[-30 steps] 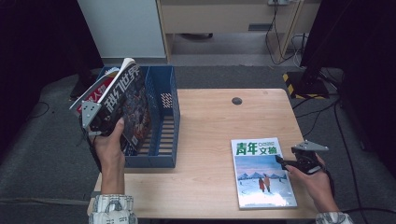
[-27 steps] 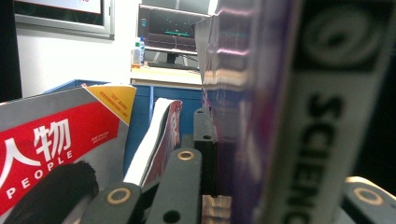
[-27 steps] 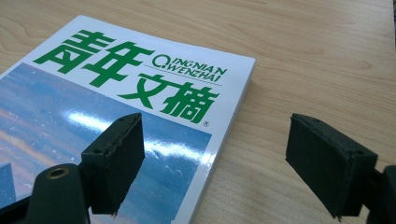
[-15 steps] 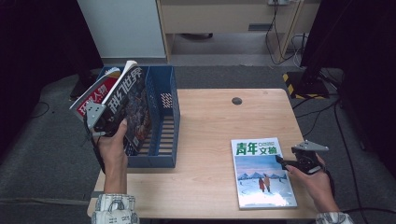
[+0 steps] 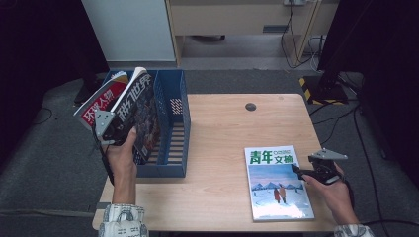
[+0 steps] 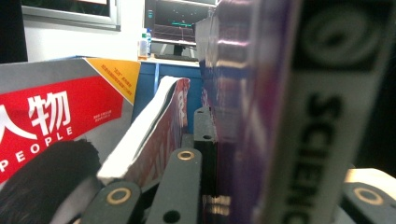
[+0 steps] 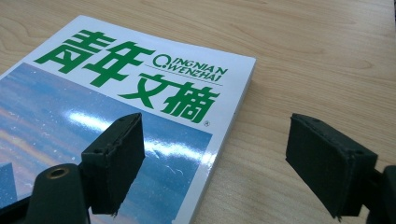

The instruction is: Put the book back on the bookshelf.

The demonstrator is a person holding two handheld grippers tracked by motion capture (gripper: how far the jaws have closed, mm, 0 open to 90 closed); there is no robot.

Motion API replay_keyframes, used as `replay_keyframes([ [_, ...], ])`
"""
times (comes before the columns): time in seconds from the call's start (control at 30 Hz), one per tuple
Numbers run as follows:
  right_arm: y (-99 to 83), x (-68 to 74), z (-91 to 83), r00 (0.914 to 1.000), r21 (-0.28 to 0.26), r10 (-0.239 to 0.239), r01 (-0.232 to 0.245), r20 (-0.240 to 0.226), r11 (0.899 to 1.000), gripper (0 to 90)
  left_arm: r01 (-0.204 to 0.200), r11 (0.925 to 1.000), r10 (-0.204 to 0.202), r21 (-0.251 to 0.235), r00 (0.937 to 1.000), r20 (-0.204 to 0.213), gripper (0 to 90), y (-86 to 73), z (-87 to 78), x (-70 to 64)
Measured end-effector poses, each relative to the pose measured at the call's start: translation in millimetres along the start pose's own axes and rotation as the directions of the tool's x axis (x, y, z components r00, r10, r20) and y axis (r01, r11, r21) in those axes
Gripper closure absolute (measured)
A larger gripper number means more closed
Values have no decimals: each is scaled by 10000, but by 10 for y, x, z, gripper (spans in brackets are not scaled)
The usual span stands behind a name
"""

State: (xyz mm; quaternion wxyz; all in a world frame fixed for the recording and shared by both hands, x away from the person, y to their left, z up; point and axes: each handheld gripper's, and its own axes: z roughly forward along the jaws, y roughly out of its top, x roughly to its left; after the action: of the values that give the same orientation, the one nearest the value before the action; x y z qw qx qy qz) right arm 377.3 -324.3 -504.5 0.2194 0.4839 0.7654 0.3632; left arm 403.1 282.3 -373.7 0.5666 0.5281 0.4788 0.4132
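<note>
In the high view my left gripper is shut on a dark science magazine, held upright and tilted over the left slots of a blue file rack. A red-covered magazine leans in the rack's outer left slot. The left gripper view shows the purple-spined magazine clamped between the jaws of my left gripper, with the red magazine beside it. My right gripper stands open at the right edge of a green-titled magazine that lies flat. My right gripper has one jaw over that magazine's cover and one over bare wood.
The wooden table has a small black round cap near its far edge. The rack stands at the table's left edge. Beyond the table are a white panel, a wooden cabinet and cables on the floor.
My left gripper has sunk a little and shifted right with the dark magazine, closer to the rack. The right gripper and the flat magazine have stayed put.
</note>
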Motion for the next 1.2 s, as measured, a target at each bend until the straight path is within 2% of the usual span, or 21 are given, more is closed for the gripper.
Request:
replay_keyframes([
  [0.6,0,2,0,10000,28,18,-18,-16,10000,197,76,9996,-77,254,10000,28,825,-146,76,-10],
  [1.2,1,-1,-6,10000,22,65,-65,-22,10000,198,176,9989,-171,445,9998,-119,826,-279,89,-18],
])
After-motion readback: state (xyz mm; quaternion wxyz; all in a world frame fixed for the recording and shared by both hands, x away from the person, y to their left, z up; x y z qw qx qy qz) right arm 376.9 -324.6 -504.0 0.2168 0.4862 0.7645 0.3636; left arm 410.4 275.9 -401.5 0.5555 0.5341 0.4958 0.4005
